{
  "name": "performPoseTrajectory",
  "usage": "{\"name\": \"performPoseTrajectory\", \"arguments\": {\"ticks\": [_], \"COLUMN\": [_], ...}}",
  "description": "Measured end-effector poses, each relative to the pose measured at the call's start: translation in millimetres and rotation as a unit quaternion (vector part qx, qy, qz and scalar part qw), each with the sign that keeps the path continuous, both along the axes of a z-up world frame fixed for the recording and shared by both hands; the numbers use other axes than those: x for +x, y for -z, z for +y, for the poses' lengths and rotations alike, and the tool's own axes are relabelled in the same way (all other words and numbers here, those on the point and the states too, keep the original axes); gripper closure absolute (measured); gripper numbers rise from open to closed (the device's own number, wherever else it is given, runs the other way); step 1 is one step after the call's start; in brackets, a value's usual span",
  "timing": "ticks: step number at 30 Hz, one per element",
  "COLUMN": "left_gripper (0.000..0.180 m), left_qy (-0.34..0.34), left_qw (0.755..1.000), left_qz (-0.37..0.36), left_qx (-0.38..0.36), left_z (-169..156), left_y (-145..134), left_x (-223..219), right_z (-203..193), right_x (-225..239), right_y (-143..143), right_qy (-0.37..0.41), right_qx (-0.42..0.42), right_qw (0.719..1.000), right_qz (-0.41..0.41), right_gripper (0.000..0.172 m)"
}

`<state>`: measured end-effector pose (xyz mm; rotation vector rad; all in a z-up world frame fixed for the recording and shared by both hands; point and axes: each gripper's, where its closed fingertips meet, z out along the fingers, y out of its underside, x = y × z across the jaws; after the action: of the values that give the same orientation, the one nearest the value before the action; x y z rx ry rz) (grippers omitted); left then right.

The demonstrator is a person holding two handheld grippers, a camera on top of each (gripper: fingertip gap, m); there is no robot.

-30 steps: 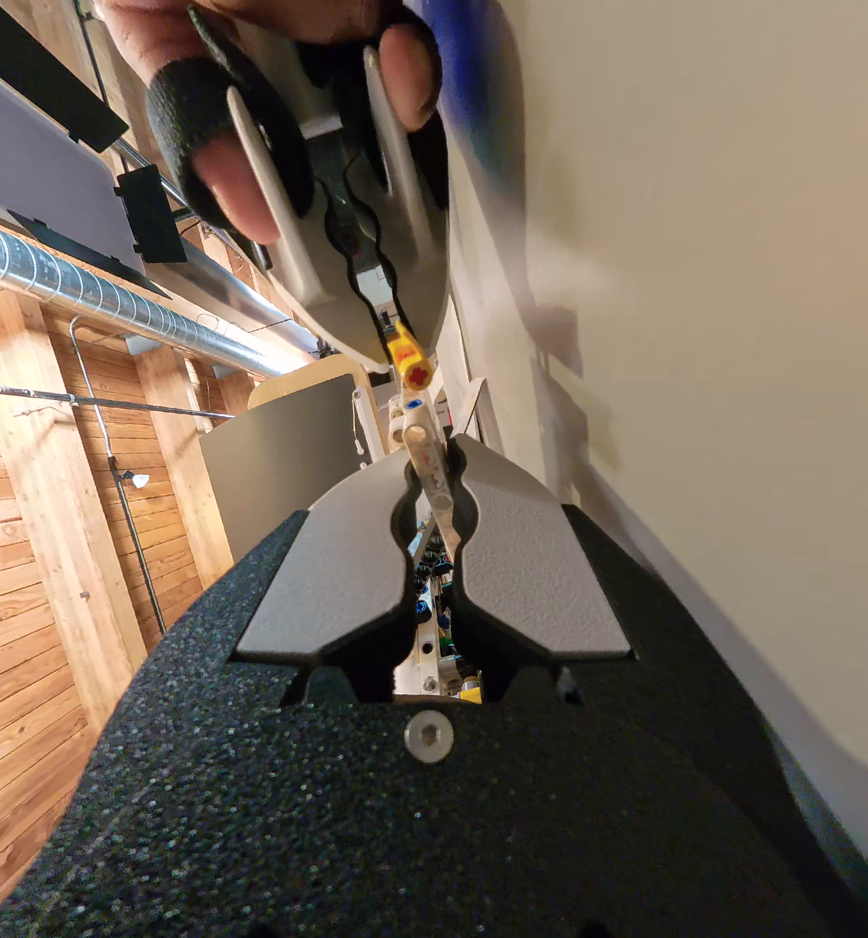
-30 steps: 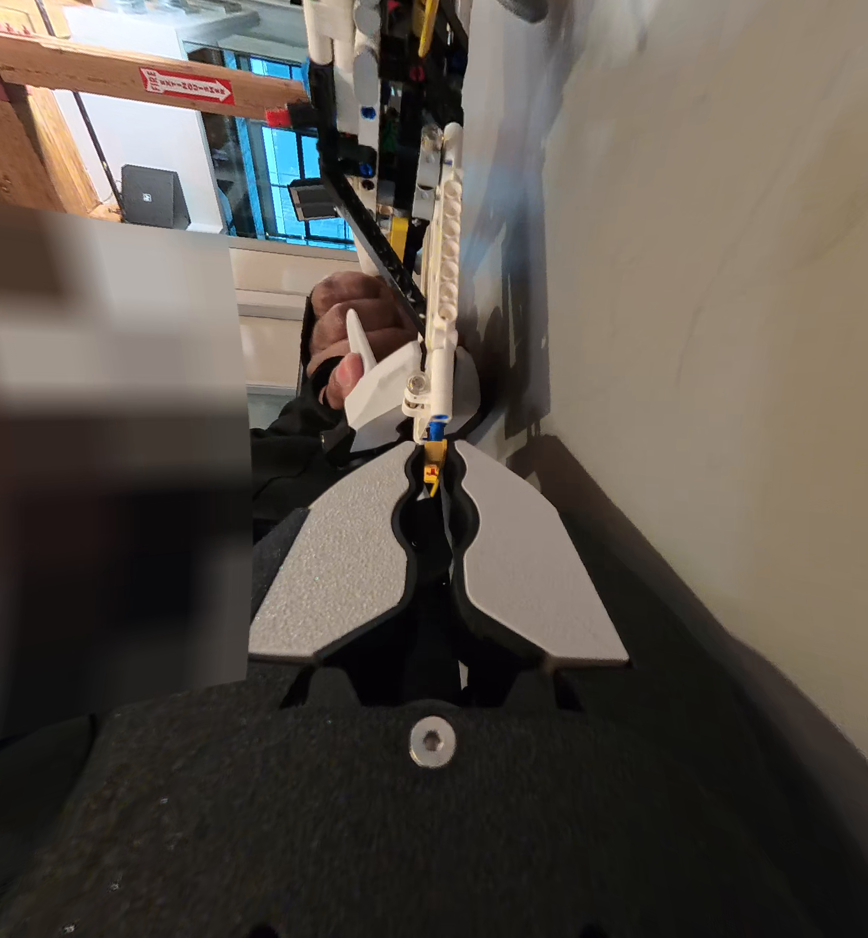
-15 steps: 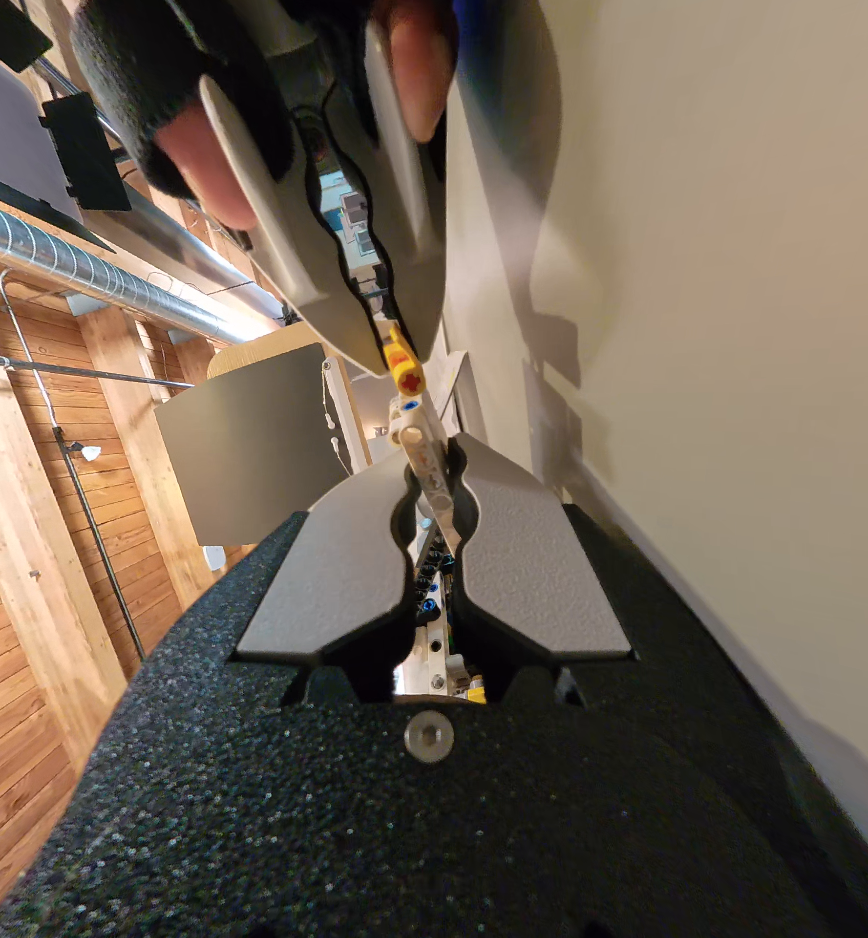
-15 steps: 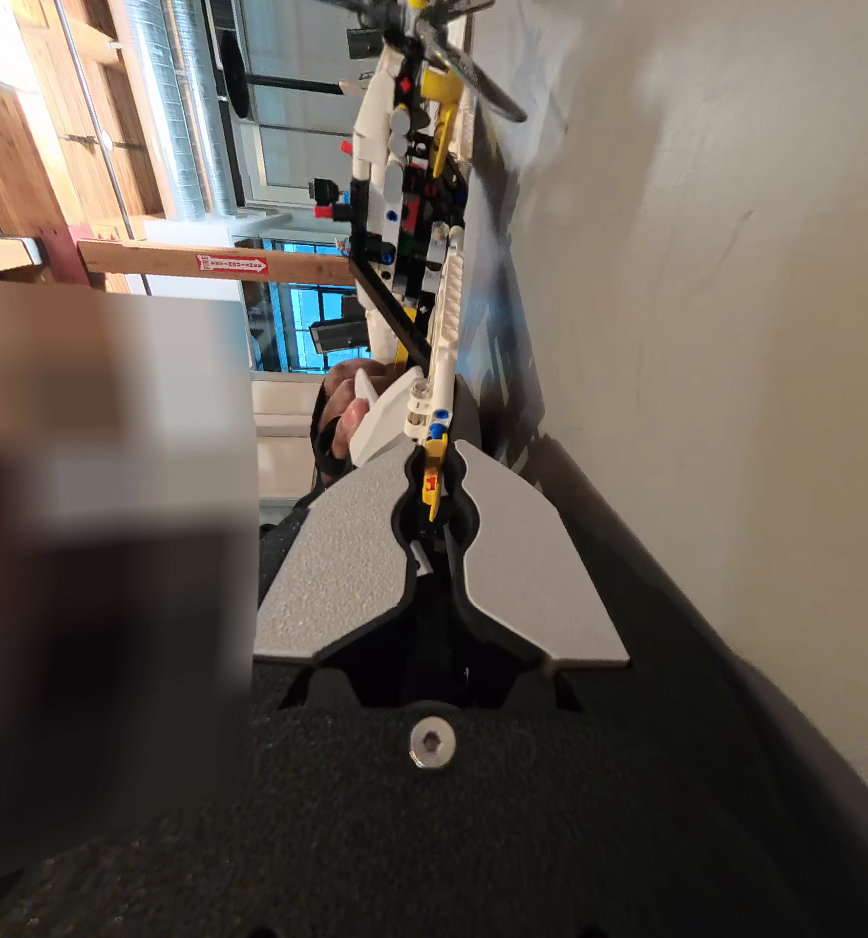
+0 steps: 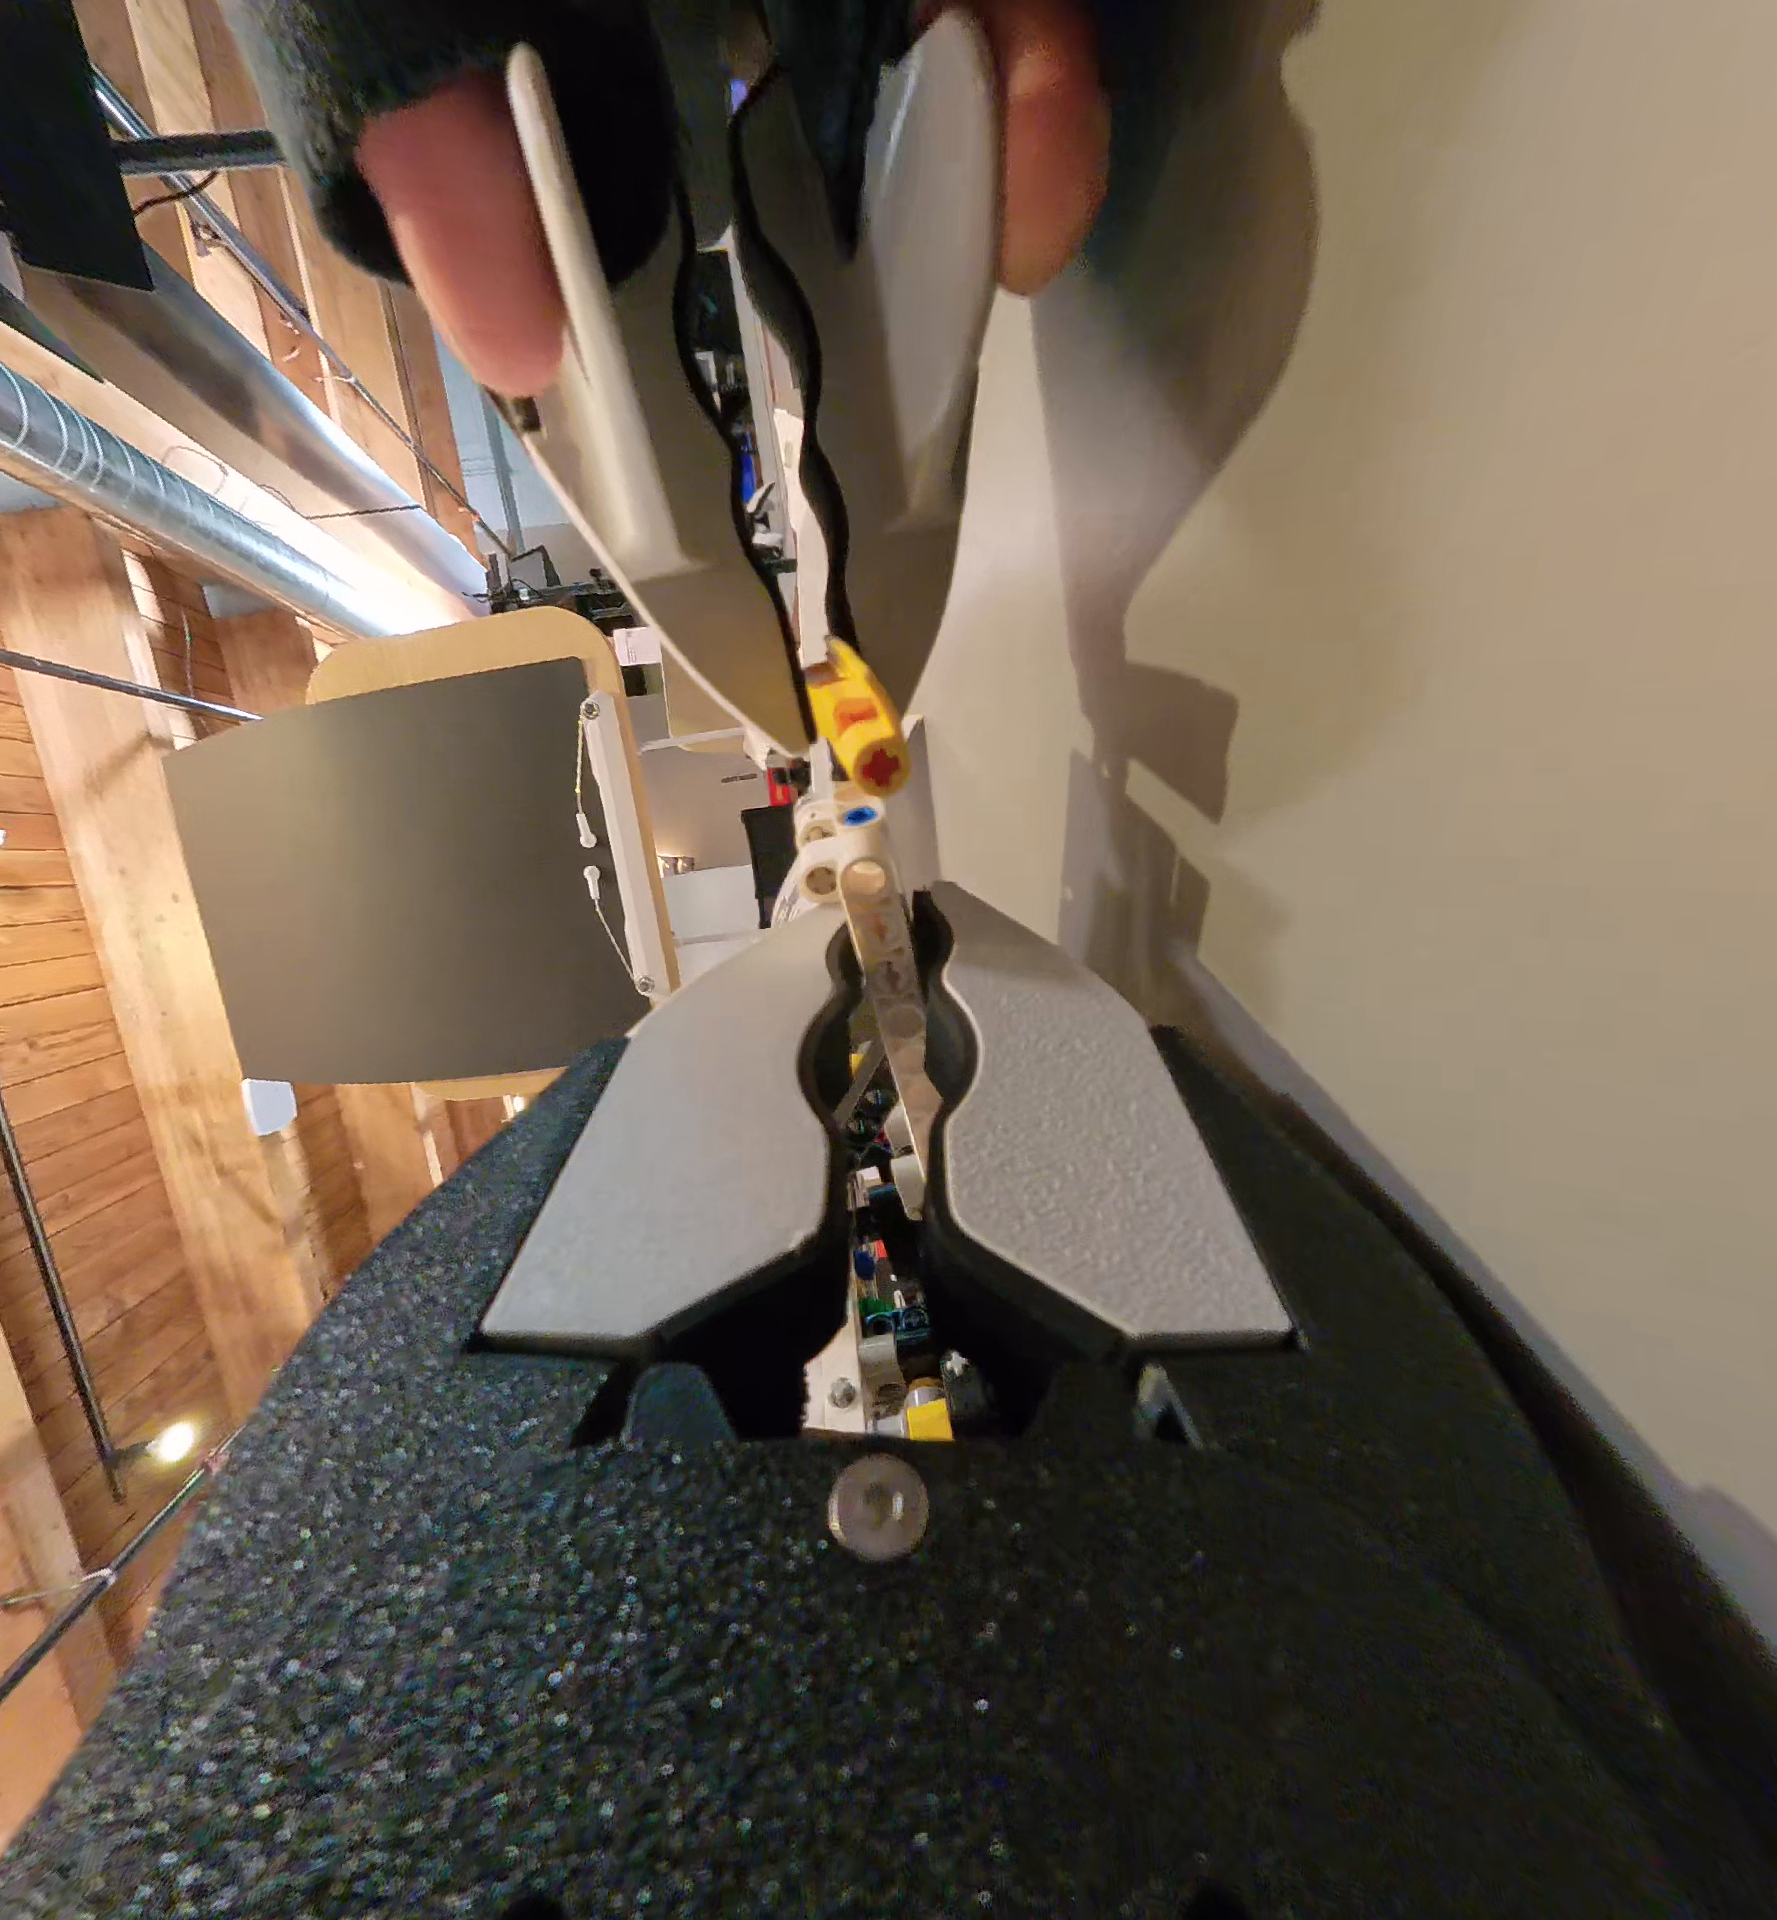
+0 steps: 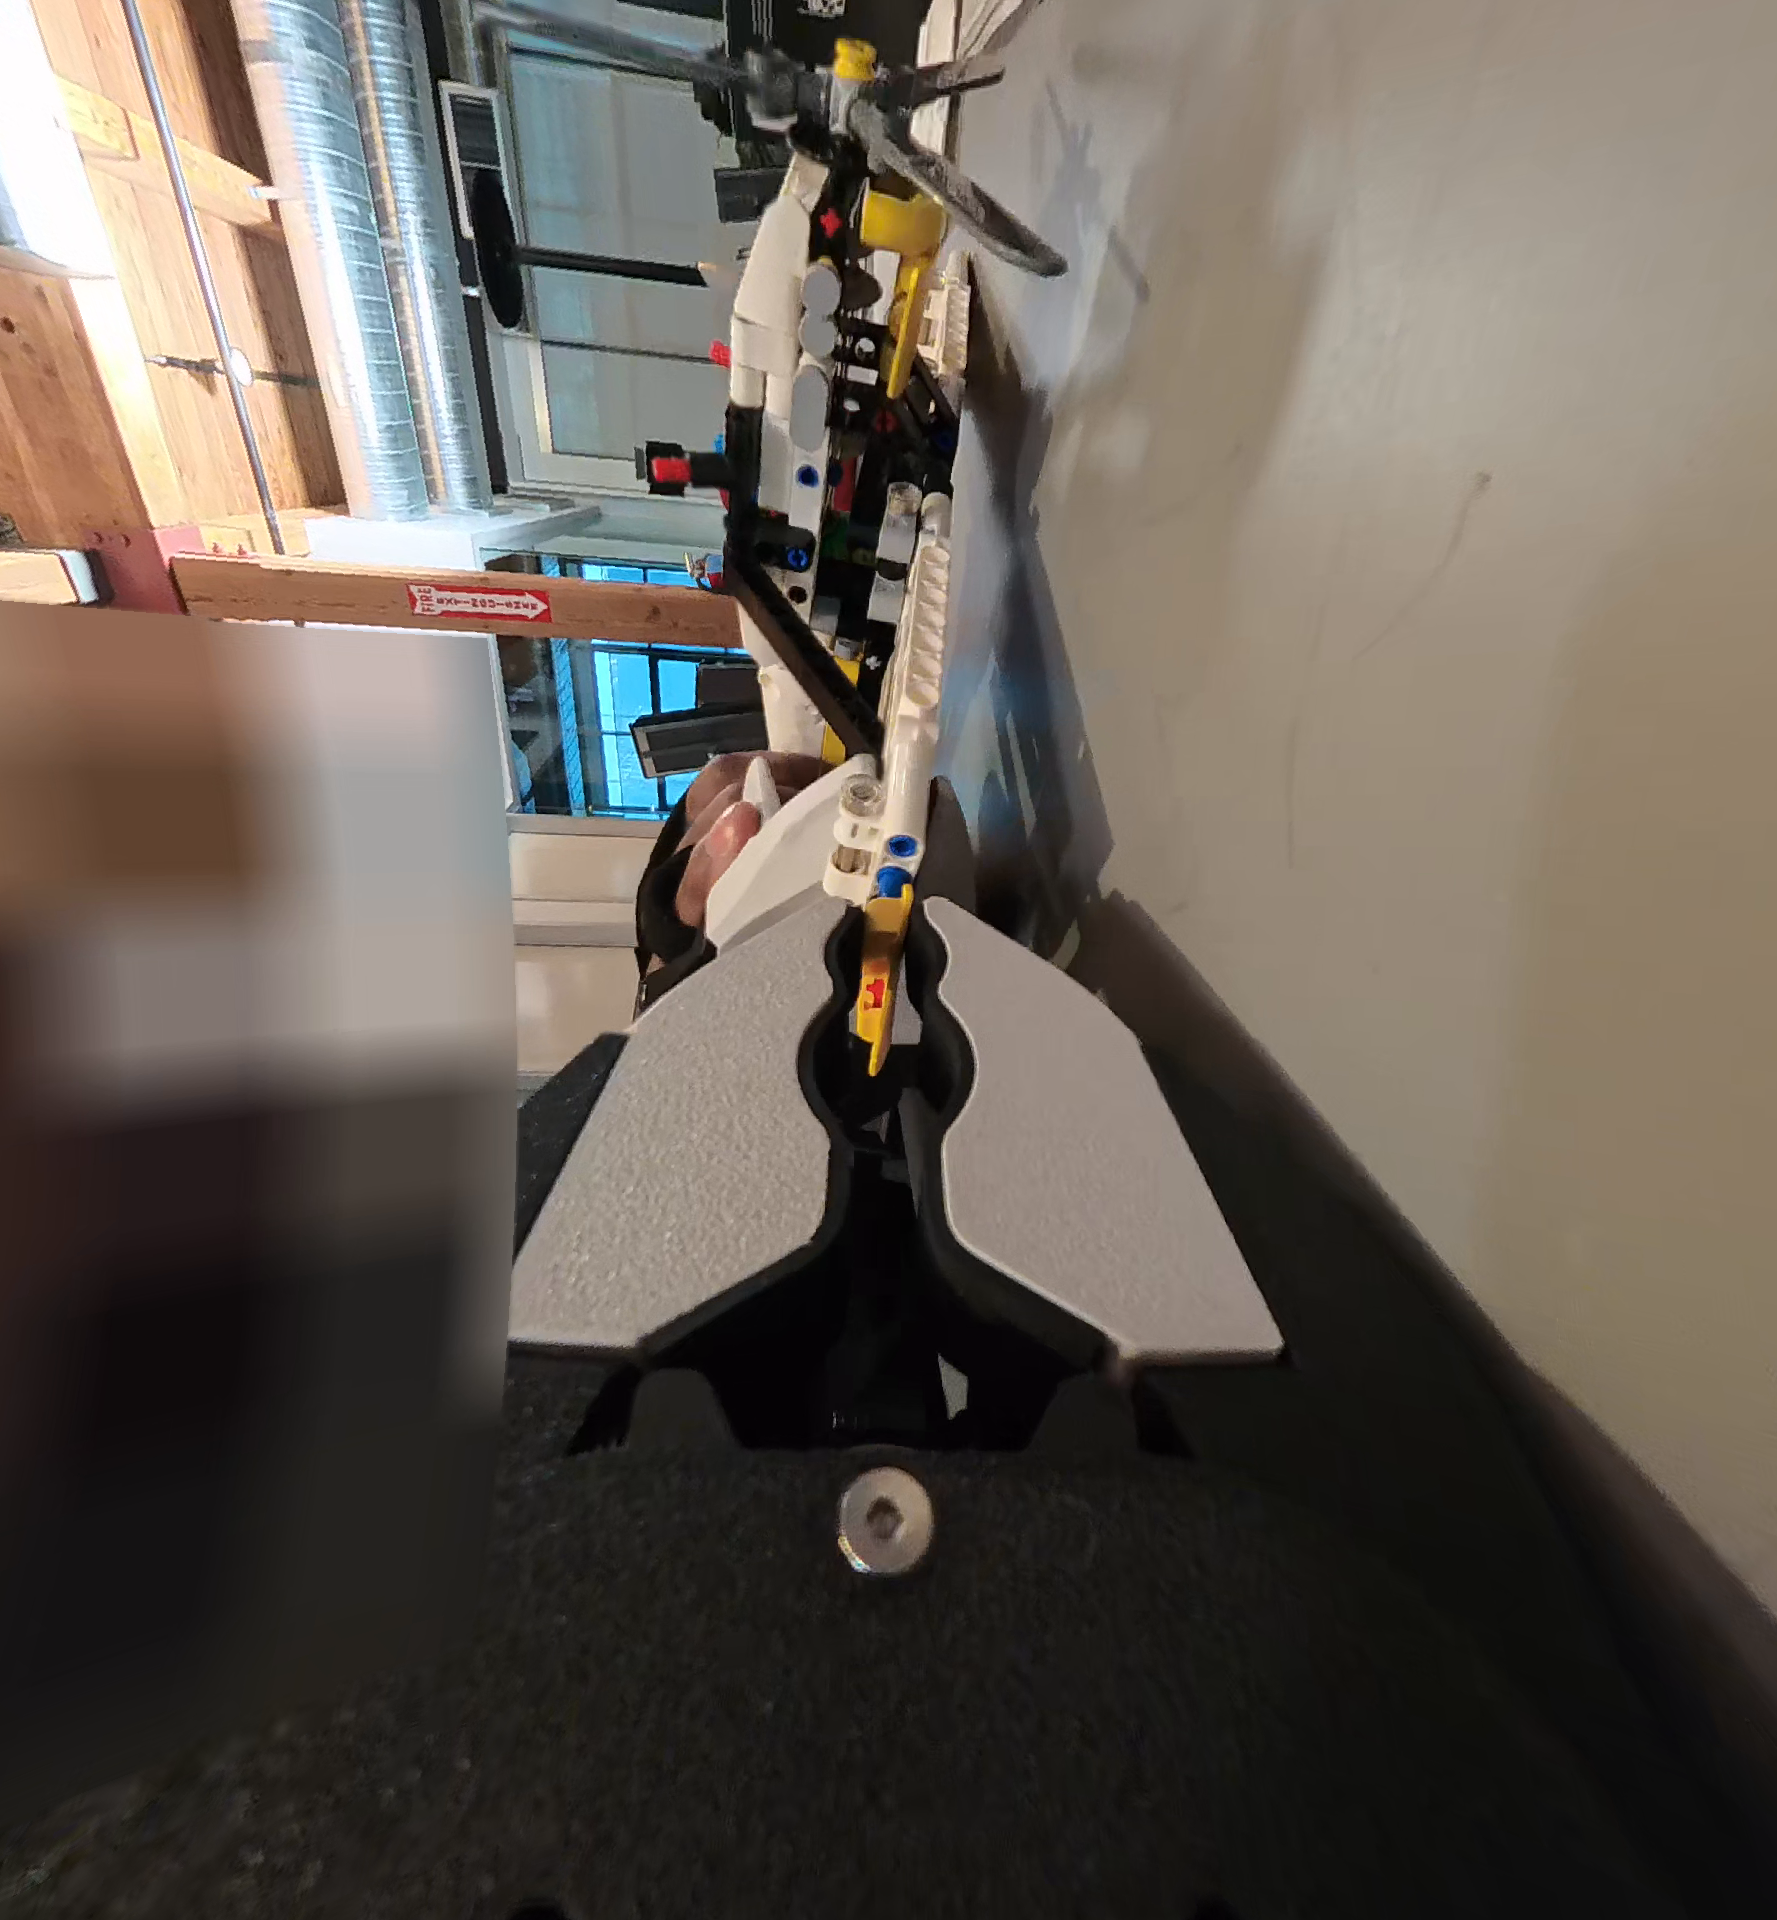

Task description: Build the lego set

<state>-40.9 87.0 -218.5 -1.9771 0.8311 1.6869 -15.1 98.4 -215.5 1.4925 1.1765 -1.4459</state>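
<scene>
A brick-built model (image 6: 842, 468), white, black and yellow with blue pins and dark rotor blades, hangs just beside the table (image 6: 1486, 520). The left gripper (image 5: 889, 997) clamps its white holed beam (image 5: 894, 987); the right gripper (image 6: 884, 997) pinches its yellow connector (image 6: 882, 987). Only the right wrist view shows the whole model.

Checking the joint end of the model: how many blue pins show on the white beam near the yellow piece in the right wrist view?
2: one blue pin on the white beam, and a second blue pin below it, against the yellow piece. Others may be hidden.
</scene>
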Motion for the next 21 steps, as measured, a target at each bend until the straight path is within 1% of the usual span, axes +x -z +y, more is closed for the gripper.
{"name": "performPoseTrajectory", "arguments": {"ticks": [1, 7, 12, 15, 17, 21], "left_gripper": [0.172, 0.172, 0.172, 0.172, 0.172, 0.172], "left_qy": [0.001, 0.008, 0.009, 0.010, 0.009, 0.017], "left_qw": [1.000, 1.000, 1.000, 1.000, 1.000, 0.999], "left_qz": [-0.003, -0.016, -0.016, -0.017, -0.020, -0.027], "left_qx": [0.001, 0.015, 0.007, 0.006, 0.002, -0.010], "left_z": [-0.2, 1.7, 2.9, 1.2, -0.8, -3.6], "left_y": [0.1, -1.7, 1.6, 2.9, 5.1, 10.3], "left_x": [0.0, 3.8, 4.8, 3.3, 1.5, 1.0], "right_z": [-0.1, 2.0, -1.0, 3.9, 7.5, 15.1], "right_x": [-0.1, -3.1, -1.2, -4.7, -4.0, 9.7], "right_y": [0.2, 0.3, 1.5, 0.2, -2.5, -1.2], "right_qy": [0.002, 0.017, 0.019, 0.036, 0.036, 0.006], "right_qx": [0.000, -0.002, 0.003, 0.003, 0.019, 0.109], "right_qw": [1.000, 1.000, 1.000, 0.999, 0.999, 0.988], "right_qz": [-0.001, -0.003, -0.005, 0.001, 0.027, 0.108], "right_gripper": [0.164, 0.159, 0.158, 0.156, 0.156, 0.155]}}
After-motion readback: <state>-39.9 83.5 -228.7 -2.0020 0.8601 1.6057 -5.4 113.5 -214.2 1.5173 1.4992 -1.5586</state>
